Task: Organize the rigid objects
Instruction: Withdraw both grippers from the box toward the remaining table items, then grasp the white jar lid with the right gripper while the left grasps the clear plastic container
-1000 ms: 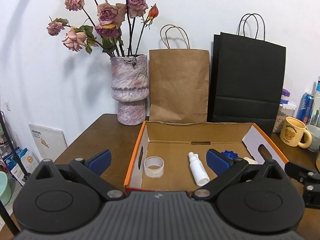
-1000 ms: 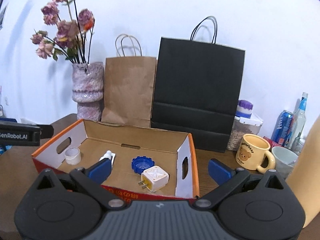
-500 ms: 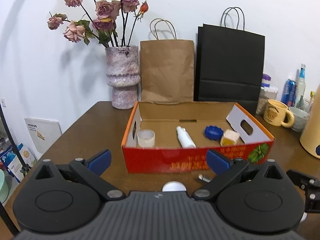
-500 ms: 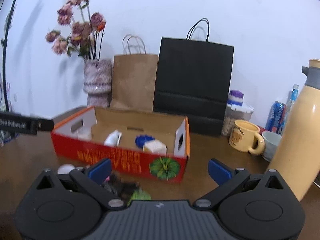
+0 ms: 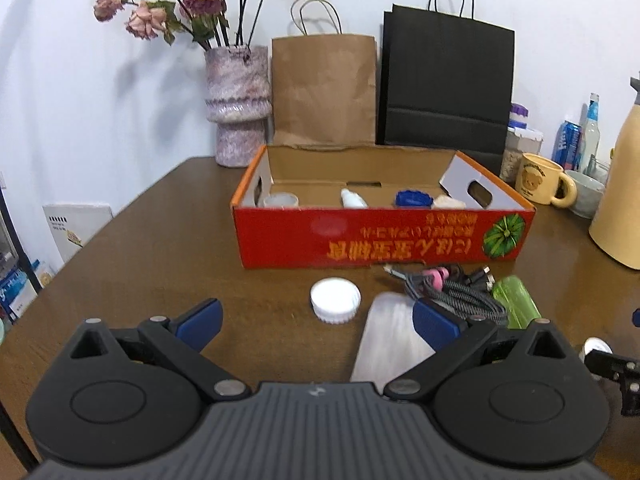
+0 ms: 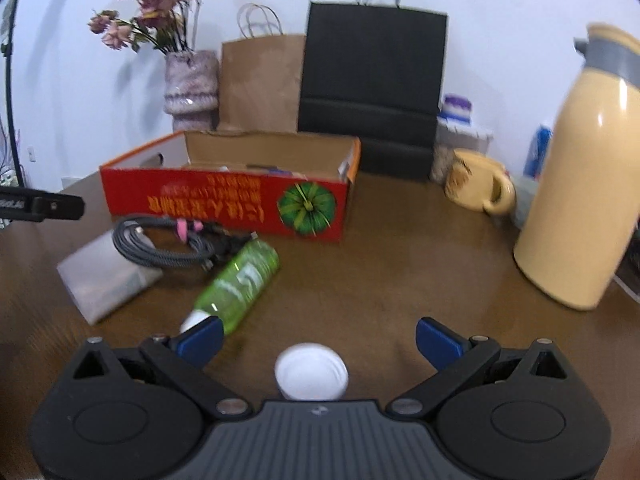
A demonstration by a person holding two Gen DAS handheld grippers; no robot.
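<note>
Sitting on the brown table (image 5: 168, 240), the red cardboard box (image 5: 384, 236) is the largest task piece, its long axis running left to right across both views, its open top up; a few small items already lie inside. A careless shove from either gripper could slide it back toward the paper bags (image 5: 324, 92).

In front of the box lies the clear flat case (image 6: 104, 276), with the coiled grey cable (image 6: 160, 244) partly over its far end; lifting the case first would likely drag the cable along.

The green bottle (image 6: 240, 280) lies on its side, long axis diagonal in the right view, white cap end toward the right gripper (image 6: 318, 340) and base toward the box. Being round, it may roll if nudged.

Two white caps remain: one (image 5: 335, 300) ahead of the left gripper (image 5: 318, 318), another (image 6: 311, 376) low between the right gripper's fingers. Both are shallow and could skid or flip under a pinch.

Both grippers are spread wide and hold nothing. The tall cream flask (image 6: 588, 168) stands to the right, where a wide swing might tip it.
</note>
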